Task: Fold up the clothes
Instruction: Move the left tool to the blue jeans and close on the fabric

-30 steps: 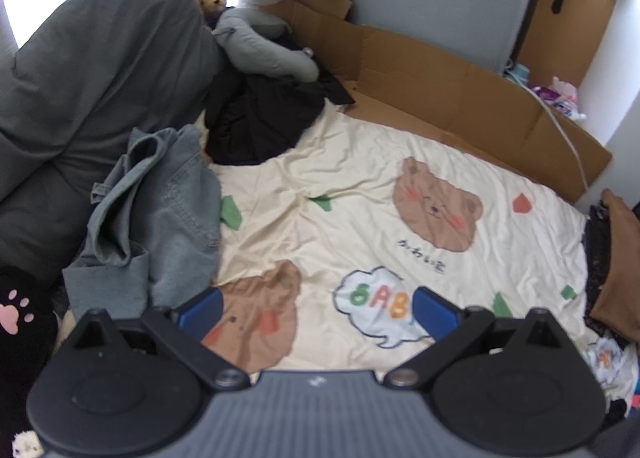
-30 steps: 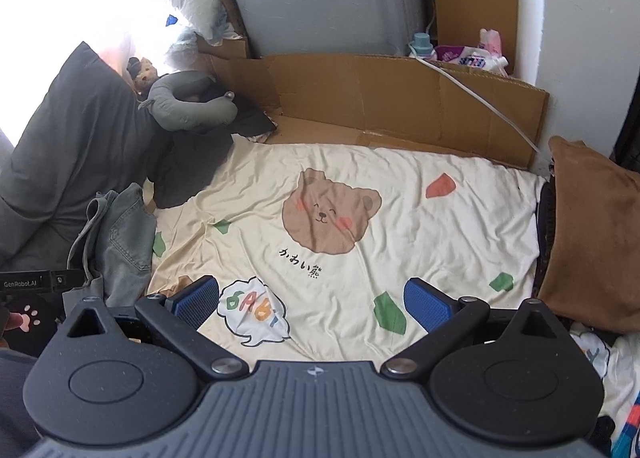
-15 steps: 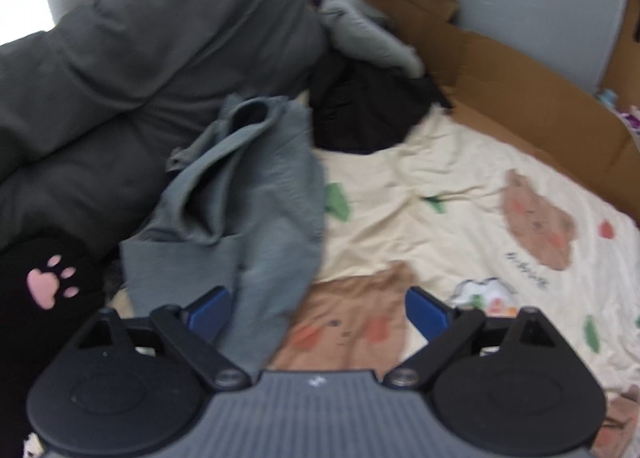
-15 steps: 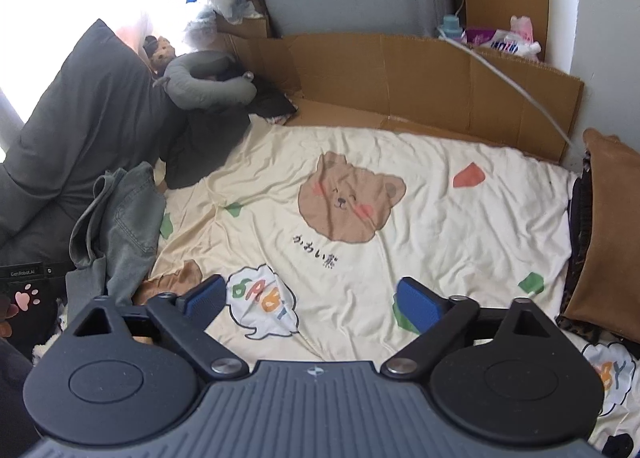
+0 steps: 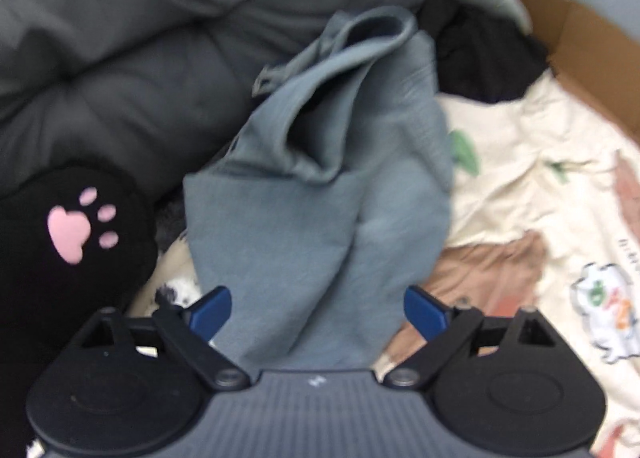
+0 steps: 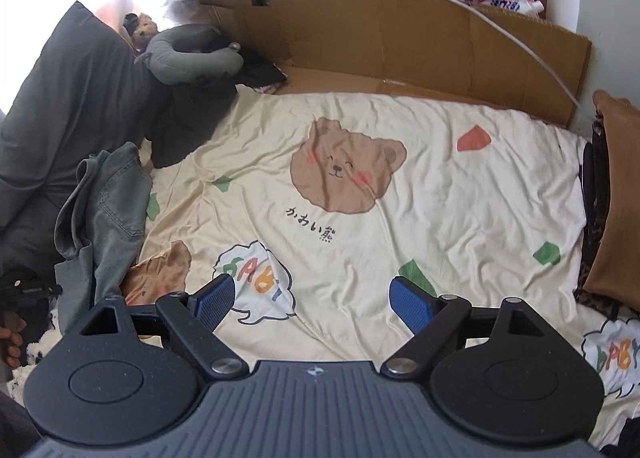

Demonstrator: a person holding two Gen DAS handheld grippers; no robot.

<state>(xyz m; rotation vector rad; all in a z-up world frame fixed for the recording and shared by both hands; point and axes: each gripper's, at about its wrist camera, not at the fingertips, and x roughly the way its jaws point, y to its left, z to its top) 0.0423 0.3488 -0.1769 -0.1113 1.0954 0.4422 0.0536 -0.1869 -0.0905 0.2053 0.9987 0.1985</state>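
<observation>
The left gripper (image 5: 318,308) hangs with its blue-padded jaws spread wide over a crumpled grey-blue denim garment (image 5: 320,194), gripping nothing (this view is blurred). That garment lies at the left edge of a cream bear-print bedsheet (image 6: 440,194), against a dark grey quilted cushion (image 5: 132,50). The right gripper (image 6: 312,300), equally wide and empty, hovers above the sheet's middle.

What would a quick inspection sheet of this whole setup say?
Surface: cream bear-print sheet, wrinkled.
Job's things: grey-blue jeans, crumpled at the sheet's left edge.
Clutter: neck pillow, black garment, brown cushion, black paw-print item.
Grippers: left gripper open, fingers either side of the jeans; right gripper open over the sheet.
Cables: white cord across the cardboard.
Surroundings: grey duvet, white wall.
</observation>
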